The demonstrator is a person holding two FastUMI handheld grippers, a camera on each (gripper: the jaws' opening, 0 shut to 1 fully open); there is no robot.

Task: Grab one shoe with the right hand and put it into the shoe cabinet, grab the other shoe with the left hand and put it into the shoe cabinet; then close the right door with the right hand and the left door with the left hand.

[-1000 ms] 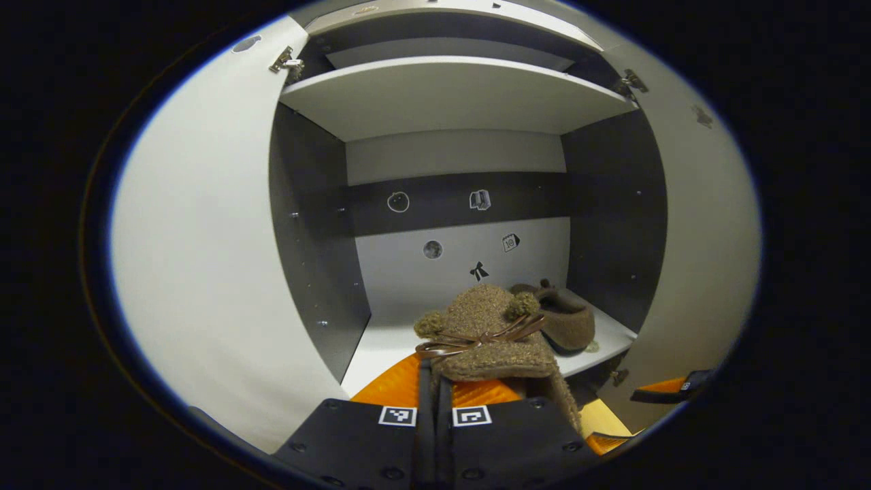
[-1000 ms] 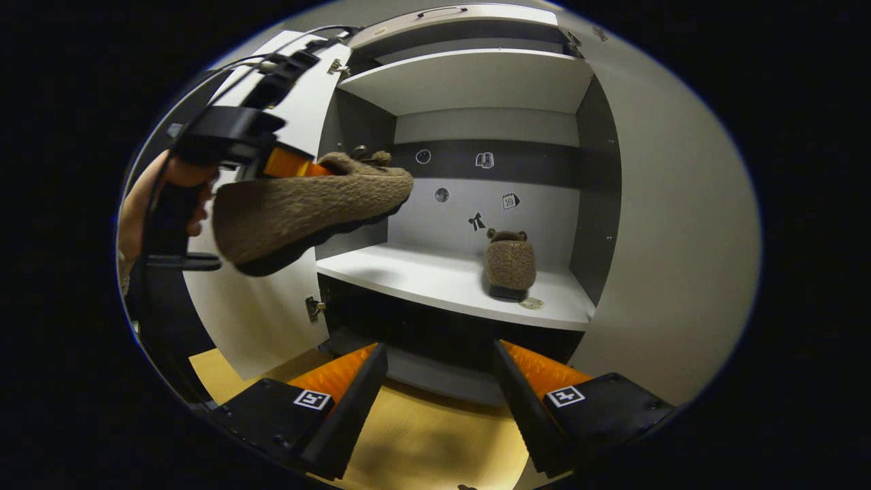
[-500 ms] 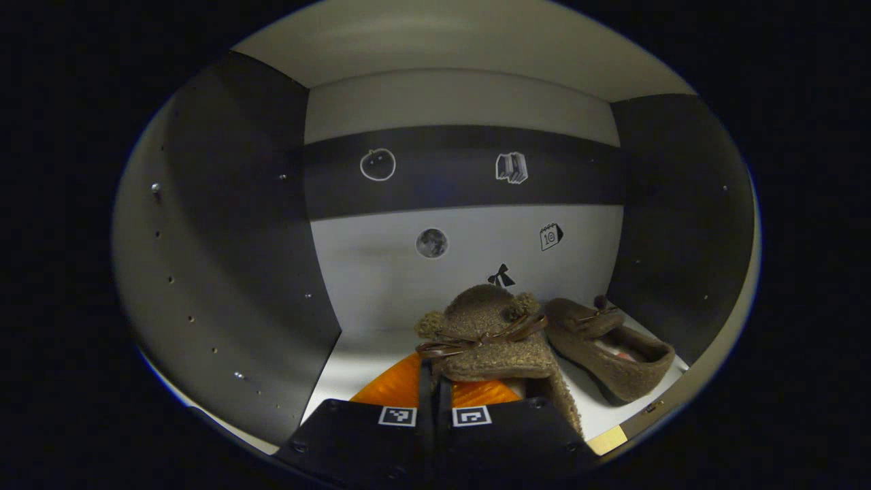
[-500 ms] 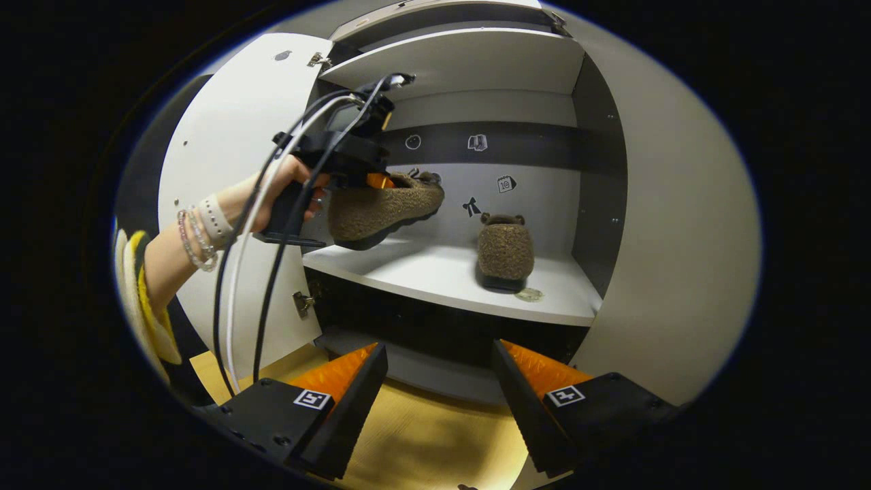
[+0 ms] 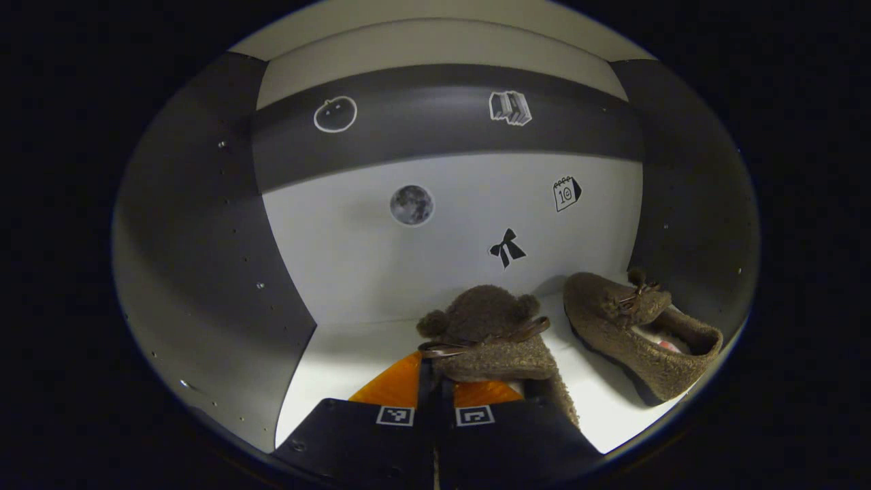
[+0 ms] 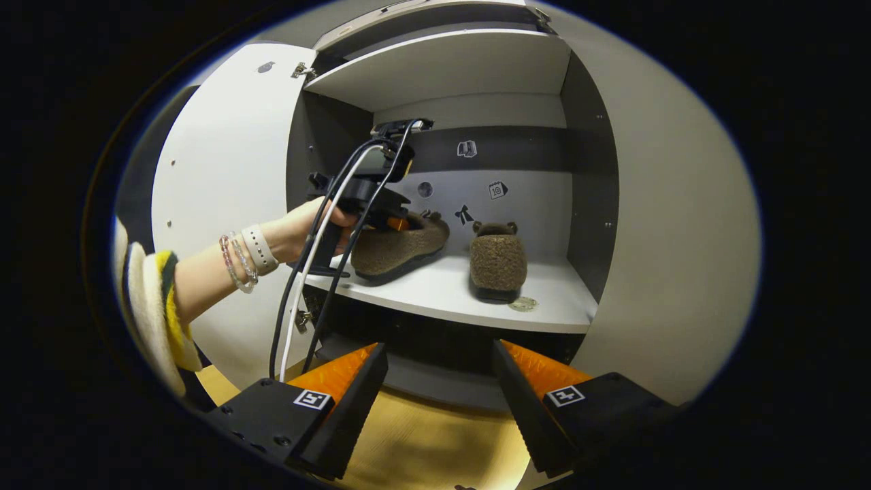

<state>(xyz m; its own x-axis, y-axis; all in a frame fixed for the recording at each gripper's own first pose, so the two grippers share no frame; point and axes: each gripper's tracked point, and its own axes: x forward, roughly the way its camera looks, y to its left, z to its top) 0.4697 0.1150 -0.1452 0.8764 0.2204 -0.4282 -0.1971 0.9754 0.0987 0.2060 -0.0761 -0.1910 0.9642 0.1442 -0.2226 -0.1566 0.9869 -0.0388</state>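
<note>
Shoe (image 5: 493, 340) in left tool (image 5: 435, 388): fuzzy brown slipper with a thin bow, at bottom centre of the left gripper view, toe toward the cabinet's back wall. The tool's fingers are pressed together on the heel rim. In the right gripper view the same shoe (image 6: 401, 245) sits at centre left, low over the shelf (image 6: 449, 292); cannot tell whether the sole touches.

Handling, judged: light, soft, pliable upper. The nap should give good friction, so slip is unlikely. The heel rim is a fair hold, though the toe may droop. Not fragile.

Second shoe (image 5: 639, 327) rests on the shelf at lower right of the left gripper view, near the held one, apart from it. Same shoe (image 6: 498, 262) centre right in the right gripper view, a small round disc (image 6: 524, 303) on the shelf just in front.

Right tool (image 6: 439, 401) spread wide, empty, outside the cabinet at bottom of frame.

Obstacles: left door (image 6: 224, 204) open by the hand (image 6: 306, 228); cables hang from the left tool.
</note>
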